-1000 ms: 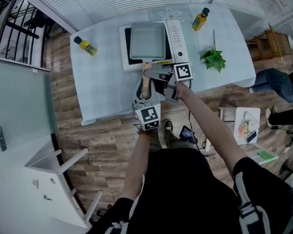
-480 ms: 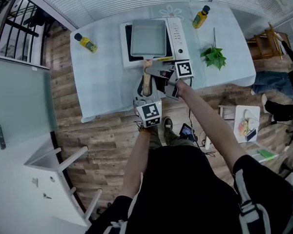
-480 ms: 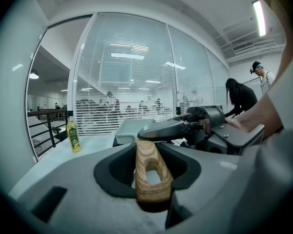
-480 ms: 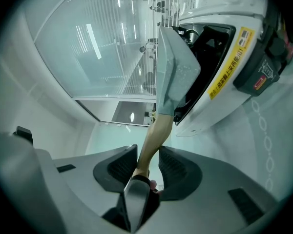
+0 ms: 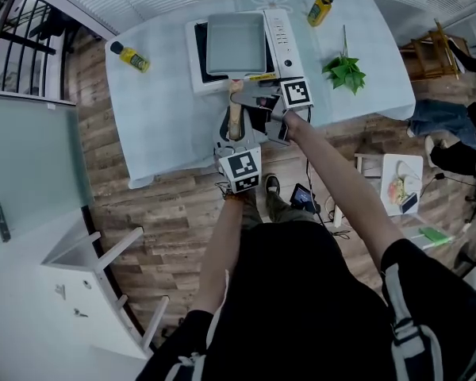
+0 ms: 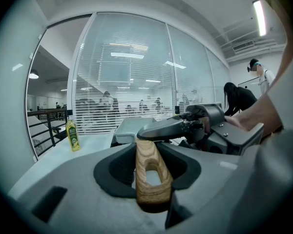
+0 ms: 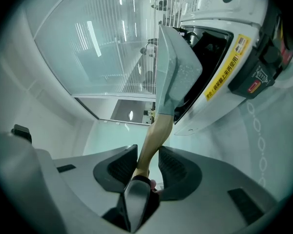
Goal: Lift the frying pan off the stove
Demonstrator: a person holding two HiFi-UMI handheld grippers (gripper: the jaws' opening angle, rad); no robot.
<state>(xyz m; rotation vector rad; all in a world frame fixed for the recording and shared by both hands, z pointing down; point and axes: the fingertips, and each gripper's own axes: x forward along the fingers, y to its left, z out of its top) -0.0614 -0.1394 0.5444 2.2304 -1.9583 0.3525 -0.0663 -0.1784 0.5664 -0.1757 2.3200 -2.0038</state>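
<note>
A grey rectangular frying pan (image 5: 236,42) sits on the white stove (image 5: 279,42), its wooden handle (image 5: 236,117) pointing toward me. My left gripper (image 5: 234,139) is shut on the handle's end (image 6: 151,174), which has a slot through it. My right gripper (image 5: 243,101) comes in from the right and holds the handle (image 7: 154,140) nearer the pan (image 7: 176,72), with both pads against the wood. In the left gripper view the right gripper (image 6: 166,129) crosses above the handle in front of the pan (image 6: 132,128).
The table's light-blue cloth (image 5: 159,109) carries a yellow bottle (image 5: 132,56) at the left, another bottle (image 5: 320,6) at the back right, and green leaves (image 5: 343,74) right of the stove. The table's front edge runs just under the handle. White furniture stands at the lower left.
Both grippers stay at the handle and the pan stays on the stove. Only the head view has shifted a little.
</note>
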